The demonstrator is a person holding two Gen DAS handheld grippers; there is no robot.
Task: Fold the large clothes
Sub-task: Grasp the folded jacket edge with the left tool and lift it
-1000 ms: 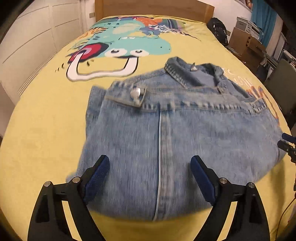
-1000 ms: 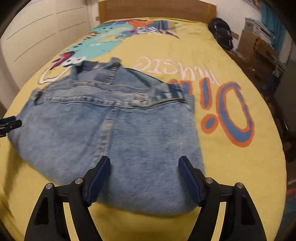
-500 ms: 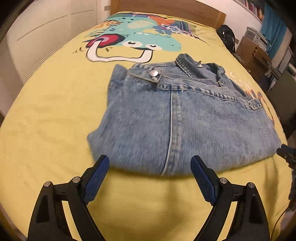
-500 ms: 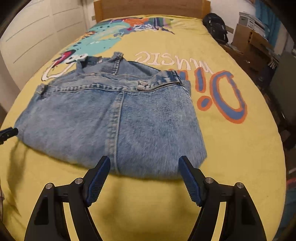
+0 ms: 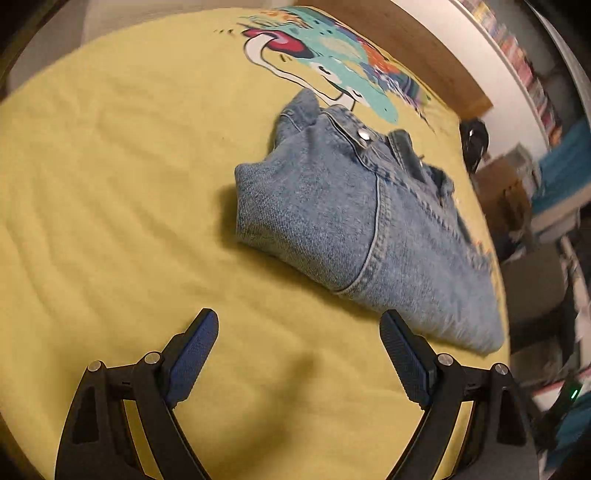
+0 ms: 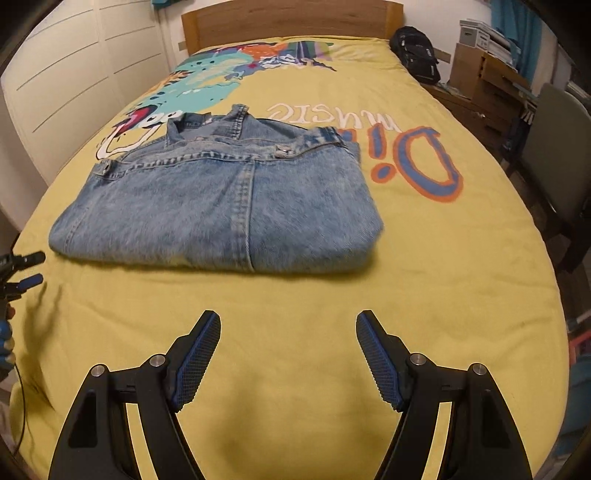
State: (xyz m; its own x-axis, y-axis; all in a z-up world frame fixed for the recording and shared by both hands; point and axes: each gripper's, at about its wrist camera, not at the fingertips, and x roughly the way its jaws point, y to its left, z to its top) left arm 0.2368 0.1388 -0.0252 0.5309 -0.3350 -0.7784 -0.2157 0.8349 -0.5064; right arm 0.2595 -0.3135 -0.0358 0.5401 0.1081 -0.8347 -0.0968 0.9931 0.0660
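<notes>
While lying folded on the yellow bed (image 6: pixel 424 258), the faded denim jacket (image 6: pixel 221 206) is showing its collar. Left gripper (image 5: pixel 299 332) and right gripper (image 6: pixel 288 332) are hovering wide, empty.

Both cameras sit on the hand-held grippers and look forward and down along the fingers at the yellow bed cover (image 6: pixel 424 258). The right wrist view stands near the foot of the bed and faces the headboard (image 6: pixel 288 18) at 12 o'clock, with the denim jacket (image 6: pixel 221 206) near. The left wrist view is rolled, so its headboard goes toward 2 o'clock and the jacket (image 5: pixel 351 221) lies at 1 o'clock. Both views share the jacket and the cover.
</notes>
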